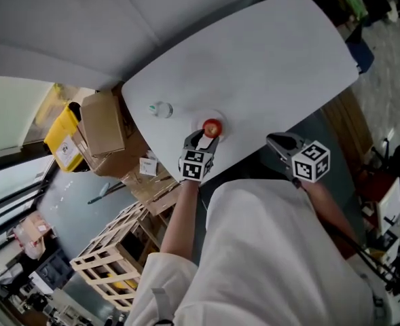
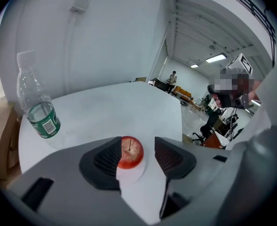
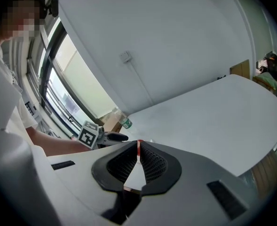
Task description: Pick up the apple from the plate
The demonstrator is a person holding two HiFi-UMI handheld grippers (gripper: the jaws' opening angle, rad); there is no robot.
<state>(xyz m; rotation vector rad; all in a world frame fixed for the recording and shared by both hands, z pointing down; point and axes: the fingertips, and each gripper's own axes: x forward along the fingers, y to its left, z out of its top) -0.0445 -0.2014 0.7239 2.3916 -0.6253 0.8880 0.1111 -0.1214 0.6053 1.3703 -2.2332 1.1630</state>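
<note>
Over the desk (image 1: 254, 66), the head view shows the left gripper (image 1: 203, 136) tilted down at the apple (image 1: 212, 128) on its plate (image 1: 221, 117), with the right gripper (image 1: 278, 141) at the near edge. Left gripper view: the fingers (image 2: 105, 159) stand apart, with the apple between them and a gap on its right. Right gripper view: the fingers are closed together on nothing.

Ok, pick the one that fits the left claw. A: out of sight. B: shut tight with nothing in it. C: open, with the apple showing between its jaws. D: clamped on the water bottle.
C: in the left gripper view the left claw stands open, the apple on its plate shows in the gap, and the bottle stands off to the side.
</note>
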